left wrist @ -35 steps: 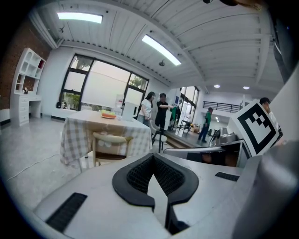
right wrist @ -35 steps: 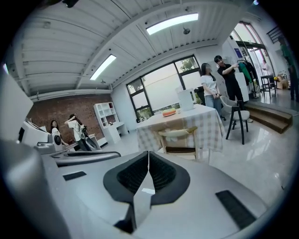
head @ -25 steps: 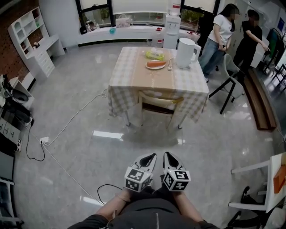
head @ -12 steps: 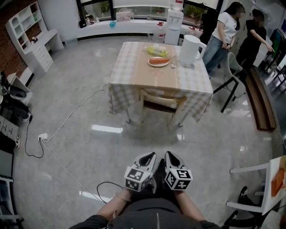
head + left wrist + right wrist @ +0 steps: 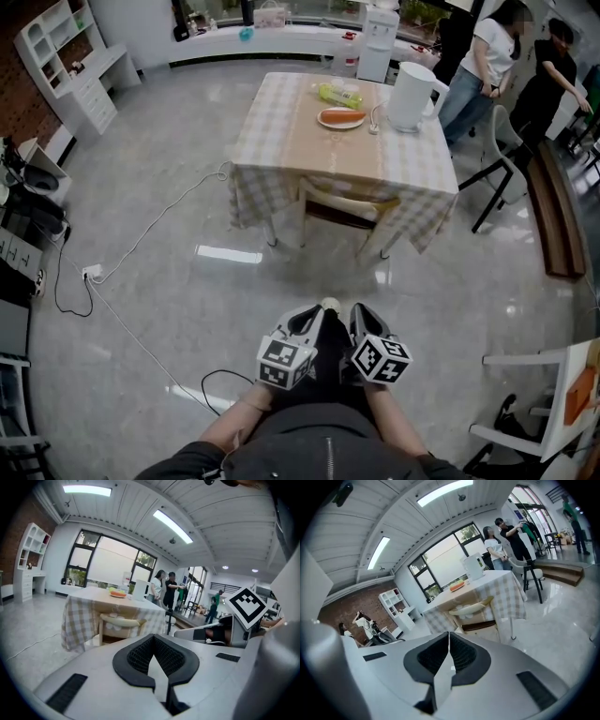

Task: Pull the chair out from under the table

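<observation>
Cream wooden chair under table

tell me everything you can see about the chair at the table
The chair has a pale cream frame that looks like wood, a curved top rail, a backrest panel with a rounded pattern and a dark brown seat. It stands upright, pushed in under the near side of the table, with its back towards the camera. The checked tablecloth hangs at either side of it. Its legs rest on the glossy grey floor.
</observation>
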`<state>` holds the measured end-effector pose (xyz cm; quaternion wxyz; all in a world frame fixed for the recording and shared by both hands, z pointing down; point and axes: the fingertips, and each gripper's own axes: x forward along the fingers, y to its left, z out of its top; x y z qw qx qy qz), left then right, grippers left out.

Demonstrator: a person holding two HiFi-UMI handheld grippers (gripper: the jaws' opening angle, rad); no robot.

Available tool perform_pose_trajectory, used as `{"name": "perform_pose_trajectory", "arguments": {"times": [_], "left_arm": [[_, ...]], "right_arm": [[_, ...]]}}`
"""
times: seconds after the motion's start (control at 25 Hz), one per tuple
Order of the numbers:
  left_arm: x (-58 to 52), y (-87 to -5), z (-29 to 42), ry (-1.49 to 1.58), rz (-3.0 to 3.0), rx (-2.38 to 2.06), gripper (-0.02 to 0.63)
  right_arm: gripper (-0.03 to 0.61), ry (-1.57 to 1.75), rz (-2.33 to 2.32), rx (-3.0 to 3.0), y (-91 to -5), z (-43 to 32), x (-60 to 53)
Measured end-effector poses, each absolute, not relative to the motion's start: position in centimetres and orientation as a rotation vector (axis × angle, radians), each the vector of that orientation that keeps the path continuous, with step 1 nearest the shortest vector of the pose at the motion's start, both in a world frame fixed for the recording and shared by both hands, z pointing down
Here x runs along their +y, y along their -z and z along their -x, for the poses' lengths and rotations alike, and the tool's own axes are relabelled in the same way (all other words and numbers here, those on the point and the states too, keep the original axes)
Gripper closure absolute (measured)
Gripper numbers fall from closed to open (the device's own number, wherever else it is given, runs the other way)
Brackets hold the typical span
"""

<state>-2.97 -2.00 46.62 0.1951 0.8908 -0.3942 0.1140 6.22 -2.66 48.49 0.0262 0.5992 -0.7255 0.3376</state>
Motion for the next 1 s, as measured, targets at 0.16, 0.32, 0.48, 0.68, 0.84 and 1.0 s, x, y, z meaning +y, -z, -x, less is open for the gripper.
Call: {"name": "perform_pose_trajectory", "arguments": {"times": [0.16, 0.32, 0.48, 0.68, 0.84, 1.0], "left_arm": [[-4.7, -47.0, 2.8, -0.335, -2.489, -1.123, 0.606], [-8.0, -46.9, 2.1, -0.351, -2.496, -1.135, 0.606], [-11.7, -46.8, 1.5, -0.381, -2.518, -1.154, 0.606], [-15.9, -46.9, 0.5, -0.395, -2.517, -1.161, 0.606], [-19.3, -47.4, -0.5, -0.423, -2.542, -1.161, 0.606], [-22.2, -48.4, -1.6, -0.509, -2.589, -1.152, 0.606]], "right_arm": [[0.565, -1.076, -1.834, -2.261, -49.0, -6.6, -5.4], [0.565, -1.058, -1.787, -2.287, -49.3, -6.8, -8.9], [0.565, -1.030, -1.726, -2.329, -48.9, -6.9, -13.0], [0.565, -1.004, -1.683, -2.345, -48.8, -7.6, -17.3], [0.565, -0.909, -1.646, -2.364, -48.7, -8.6, -20.7], [0.565, -0.821, -1.616, -2.354, -49.1, -9.7, -23.5]]}}
